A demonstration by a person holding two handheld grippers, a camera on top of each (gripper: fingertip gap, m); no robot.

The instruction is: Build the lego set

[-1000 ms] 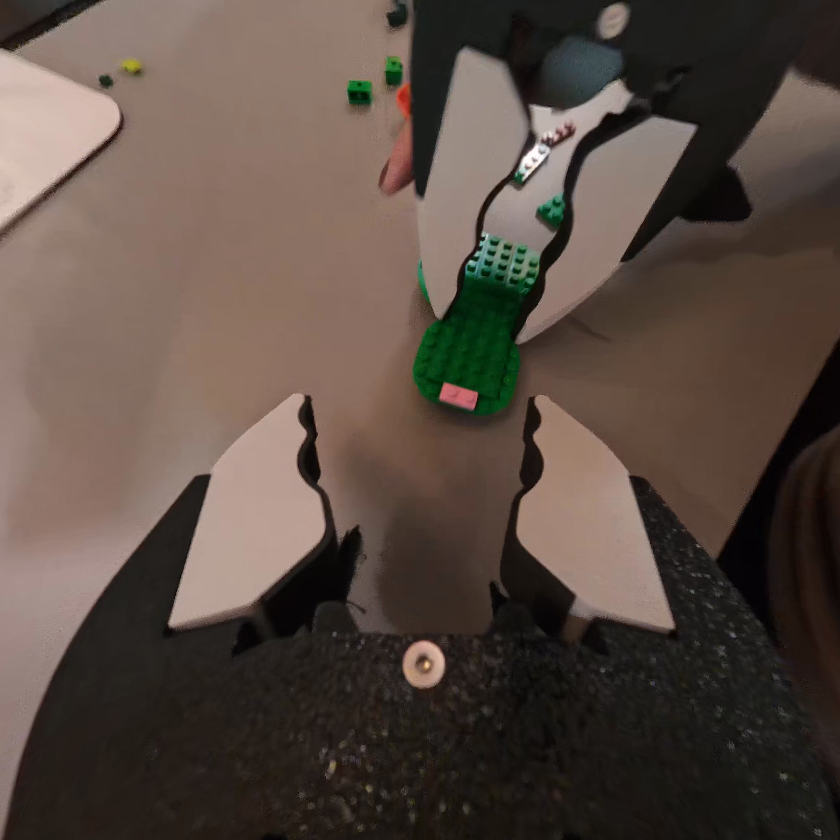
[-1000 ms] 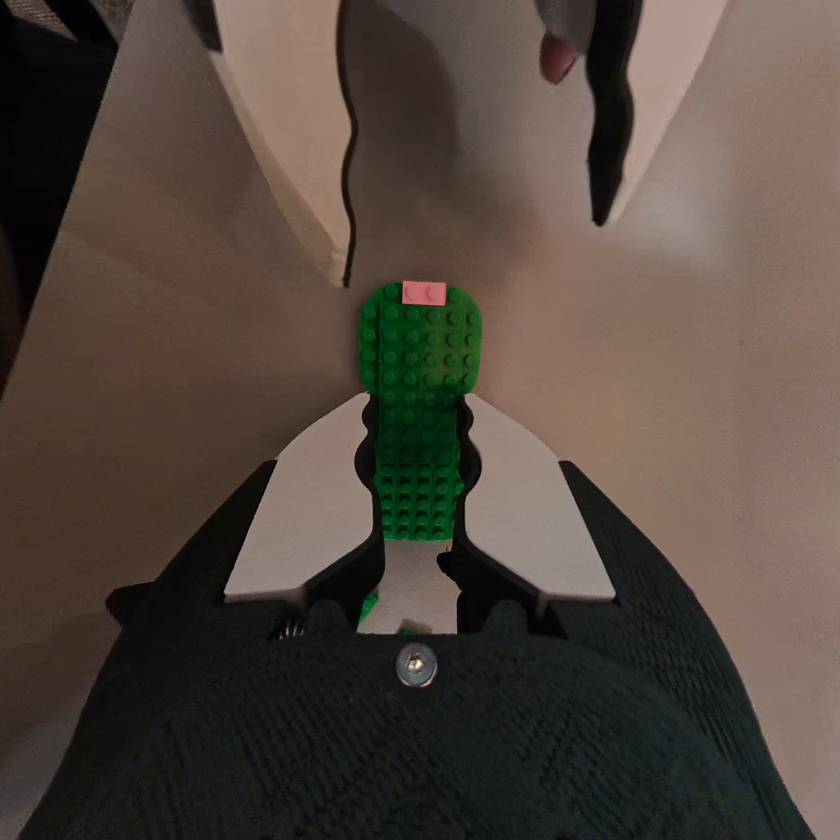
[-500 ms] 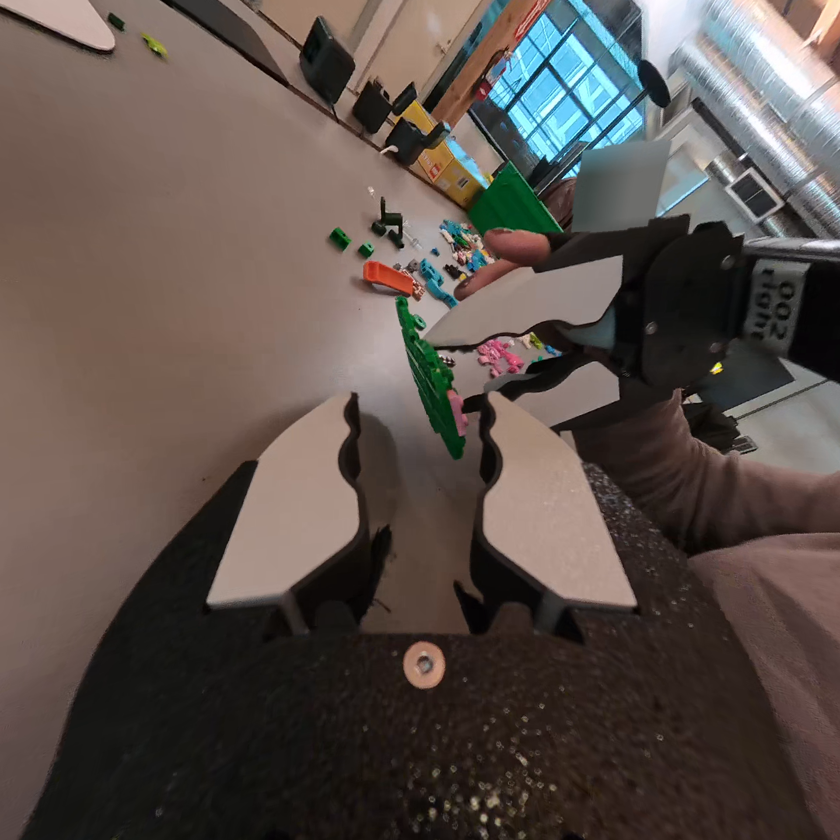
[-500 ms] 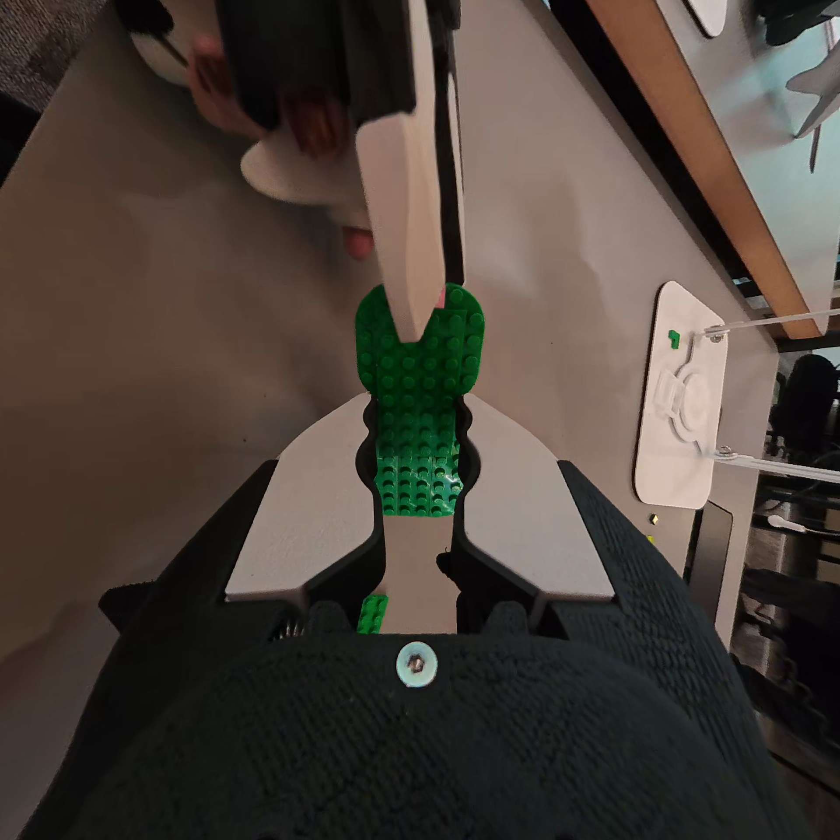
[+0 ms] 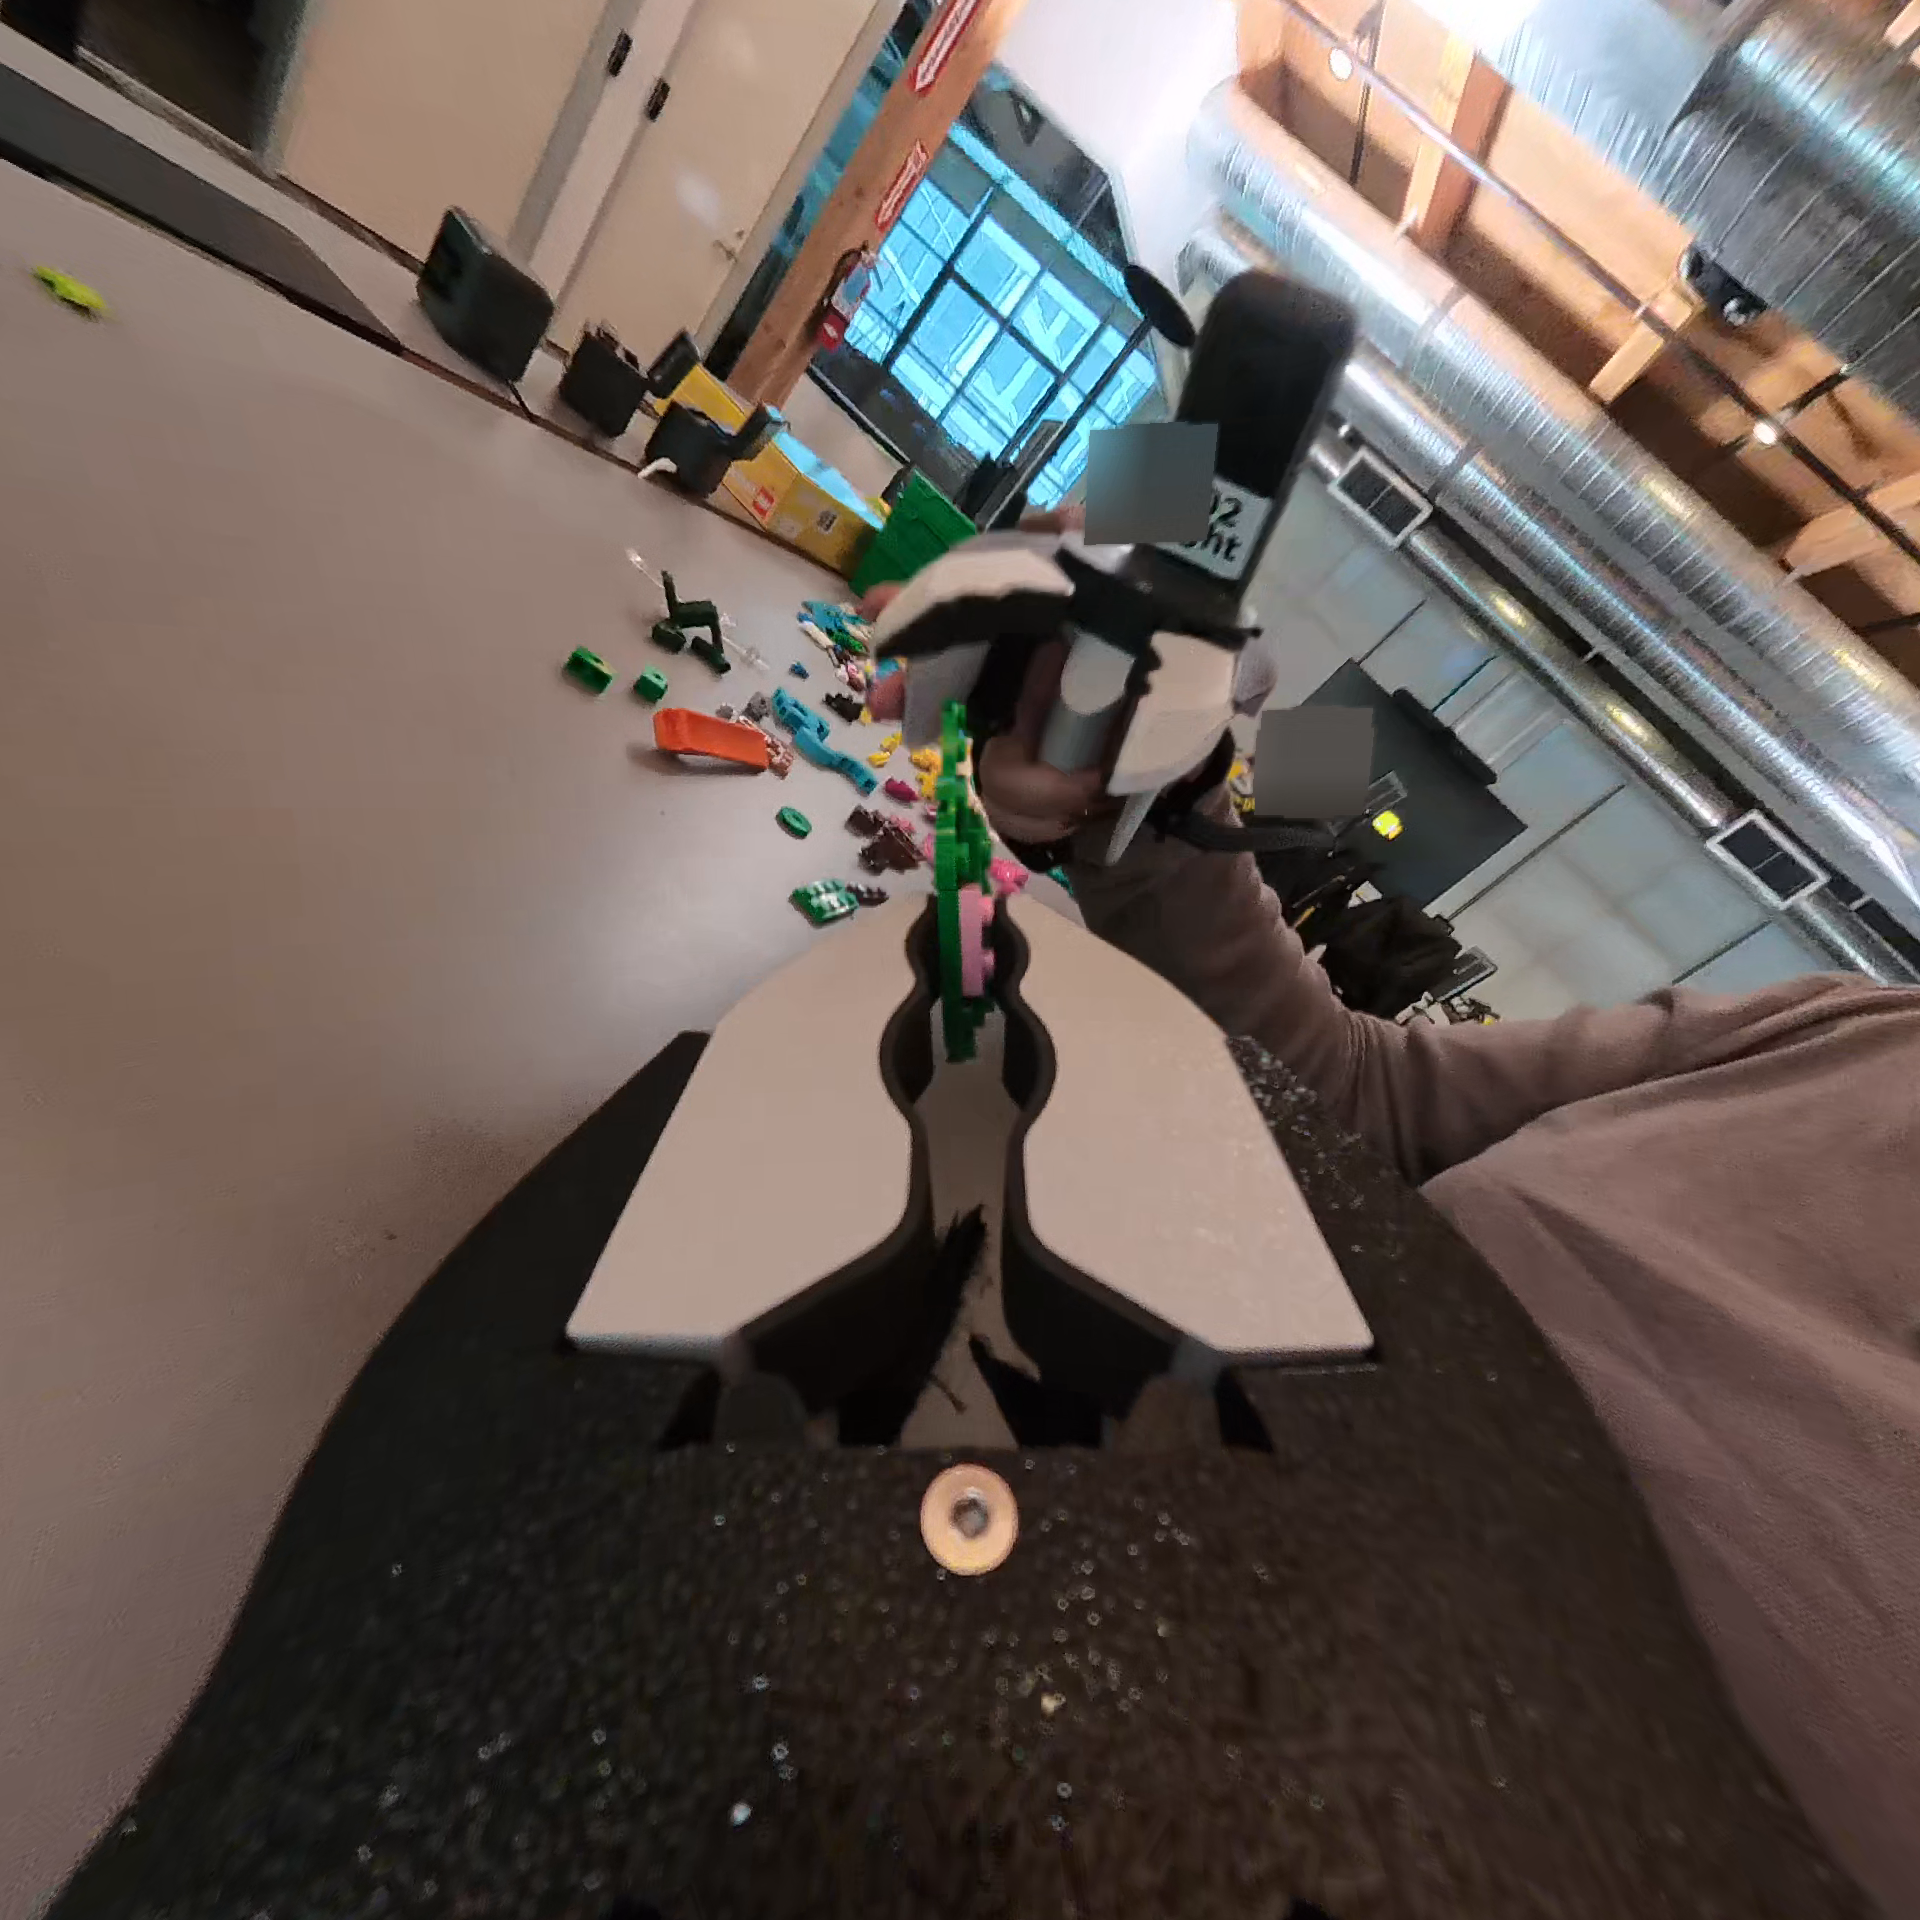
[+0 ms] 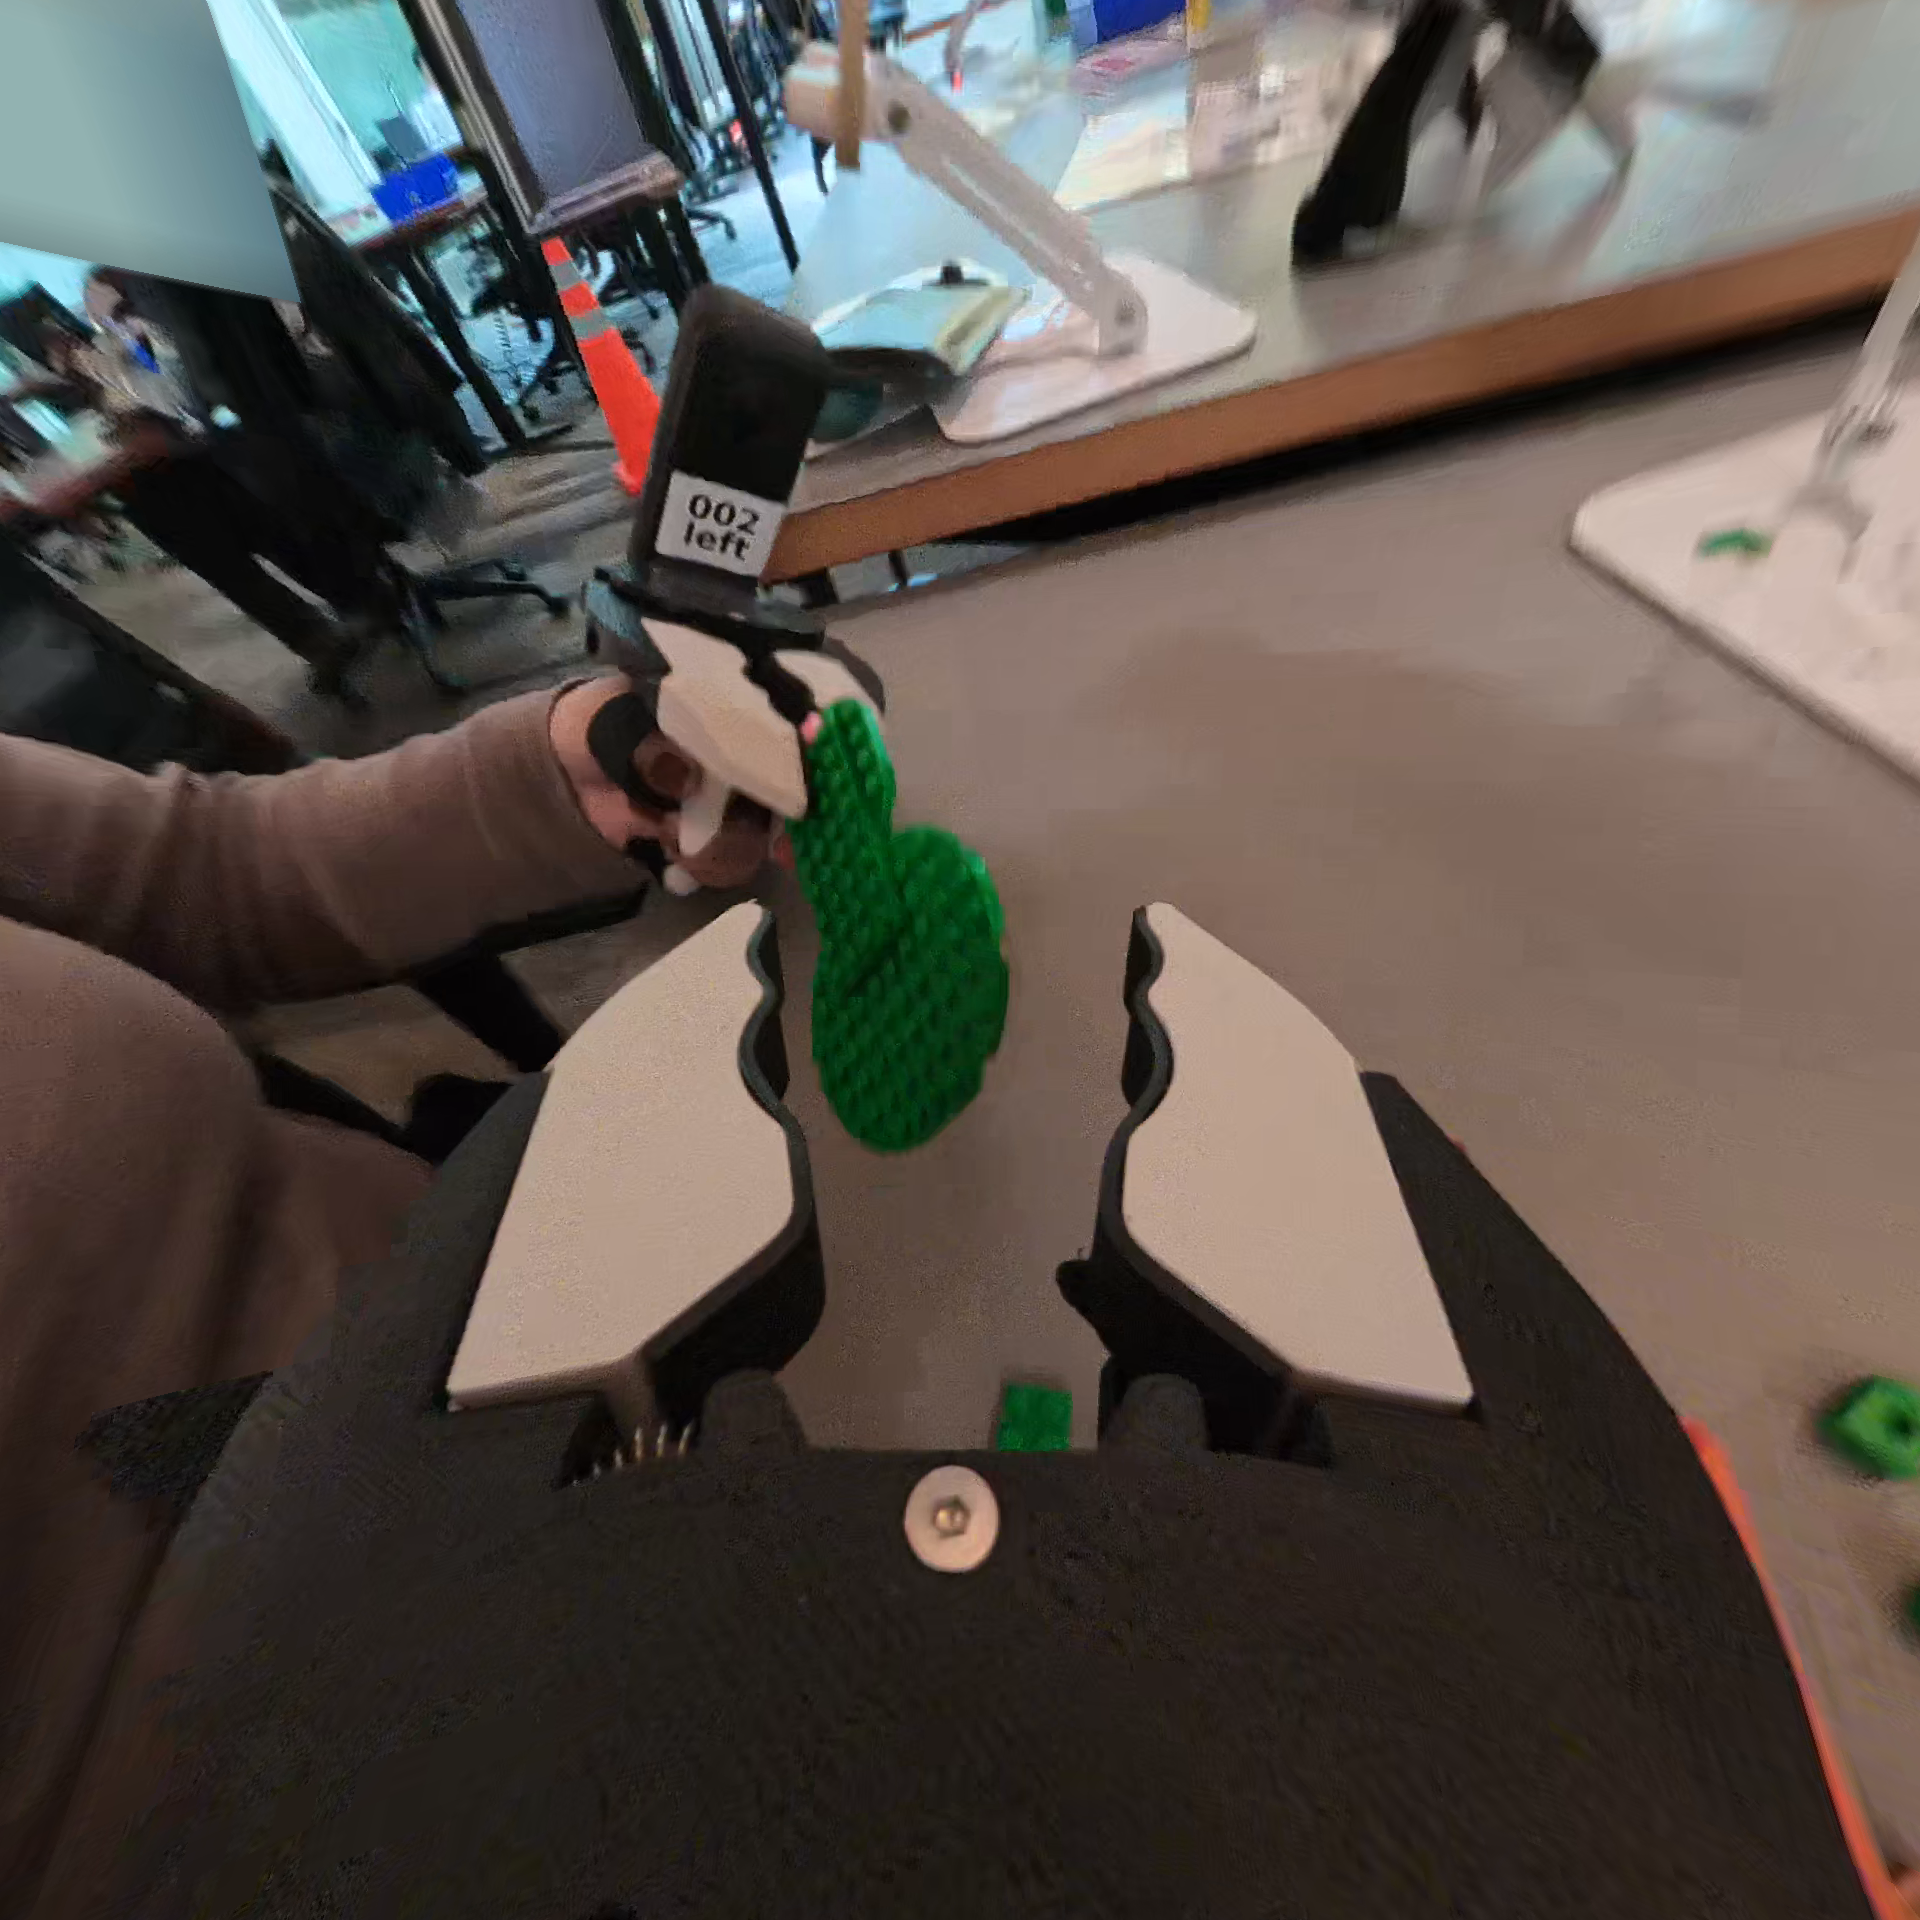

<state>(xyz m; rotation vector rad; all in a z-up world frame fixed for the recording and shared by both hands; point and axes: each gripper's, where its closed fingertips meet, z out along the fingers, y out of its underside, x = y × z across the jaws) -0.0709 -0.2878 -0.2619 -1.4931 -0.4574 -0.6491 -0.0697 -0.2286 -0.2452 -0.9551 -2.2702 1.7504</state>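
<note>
The green lego plate (image 5: 951,821) with a pink brick (image 5: 975,935) on it is held edge-on above the grey table (image 5: 312,779). My left gripper (image 5: 961,925) is shut on the plate's end, at the pink brick. In the right wrist view the left gripper (image 6: 810,748) grips the narrow end of the plate (image 6: 904,997), which hangs tilted with its round end towards the camera. My right gripper (image 6: 951,920) is open and empty, with the plate's round end just beyond its fingertips and apart from them. One of its fingers (image 5: 1174,717) shows behind the plate.
A pile of loose bricks (image 5: 831,717), an orange brick separator (image 5: 717,738) and small green bricks (image 5: 589,668) lie farther along the table. A white stand base (image 6: 1714,623) sits at the right, with a green brick (image 6: 1875,1423) near my right gripper. The left gripper's tips are roughly 7 cm from the right gripper's.
The right gripper has opened and let go of the green plate. The left gripper has shut on its pink-brick end, and the plate is now lifted off the table and turned on edge.
</note>
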